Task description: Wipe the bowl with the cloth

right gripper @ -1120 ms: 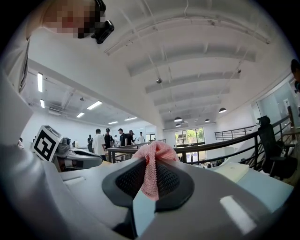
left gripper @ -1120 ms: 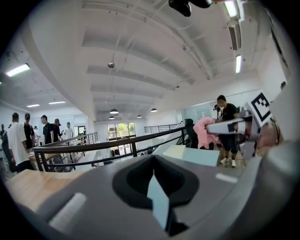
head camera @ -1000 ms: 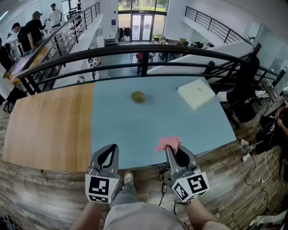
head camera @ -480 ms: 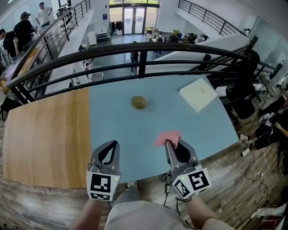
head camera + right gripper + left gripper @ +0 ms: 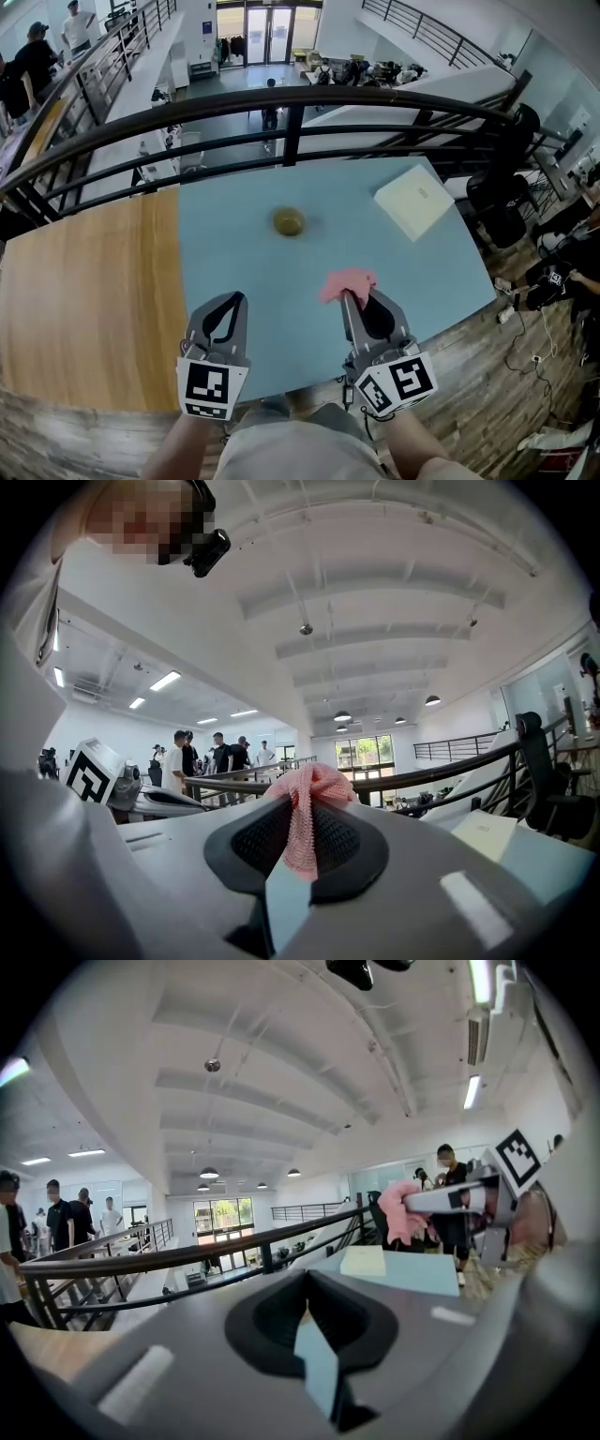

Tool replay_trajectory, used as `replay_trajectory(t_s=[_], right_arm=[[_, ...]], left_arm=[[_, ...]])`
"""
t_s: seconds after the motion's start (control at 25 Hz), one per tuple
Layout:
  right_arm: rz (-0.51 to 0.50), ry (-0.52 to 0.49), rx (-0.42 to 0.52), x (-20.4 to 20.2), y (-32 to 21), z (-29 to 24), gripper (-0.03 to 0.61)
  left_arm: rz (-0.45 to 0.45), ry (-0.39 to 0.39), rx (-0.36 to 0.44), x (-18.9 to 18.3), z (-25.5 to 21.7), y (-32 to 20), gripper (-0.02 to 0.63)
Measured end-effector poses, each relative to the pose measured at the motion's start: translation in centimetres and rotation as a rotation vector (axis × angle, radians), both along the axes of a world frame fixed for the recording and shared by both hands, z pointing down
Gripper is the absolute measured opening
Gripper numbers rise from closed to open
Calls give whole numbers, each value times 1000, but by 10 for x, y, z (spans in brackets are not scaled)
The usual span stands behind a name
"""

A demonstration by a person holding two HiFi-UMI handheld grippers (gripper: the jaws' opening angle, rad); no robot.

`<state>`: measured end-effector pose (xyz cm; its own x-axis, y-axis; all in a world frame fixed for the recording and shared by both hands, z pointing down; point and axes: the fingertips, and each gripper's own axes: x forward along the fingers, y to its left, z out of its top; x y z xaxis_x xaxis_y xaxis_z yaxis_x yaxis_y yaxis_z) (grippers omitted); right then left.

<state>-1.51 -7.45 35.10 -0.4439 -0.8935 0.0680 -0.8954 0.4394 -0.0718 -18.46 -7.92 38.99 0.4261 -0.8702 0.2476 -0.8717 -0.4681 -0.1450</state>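
Now the bowl [image 5: 289, 222] sits on the counter [image 5: 234, 262] well ahead of both grippers, about midway between them, so the right gripper [image 5: 345, 296], fingers pinching the pink cloth [image 5: 349, 284], likely must reach forward-left, while the left gripper [image 5: 240, 298] is closed and empty.

Bright, even daylight from tall windows [image 5: 270, 33] and ceiling lamps [image 5: 475, 1035]. Fisheye bending curves the edges. Near gripper bodies look soft.

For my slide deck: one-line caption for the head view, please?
Right gripper holding a pink mesh cloth, small olive bowl ahead on pale-blue tabletop.
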Motion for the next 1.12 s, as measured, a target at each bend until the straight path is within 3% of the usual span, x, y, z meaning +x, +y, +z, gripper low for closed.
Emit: replay_trajectory(t_s=[0.56,1.12], right_arm=[[-29,8,-54,1,-38,24,48],[-69,-10,-97,37,-99,44,48]], left_arm=[[-51,-3,-12,-9,13,-30,3],[-109,73,-48,32,12,-93,33]])
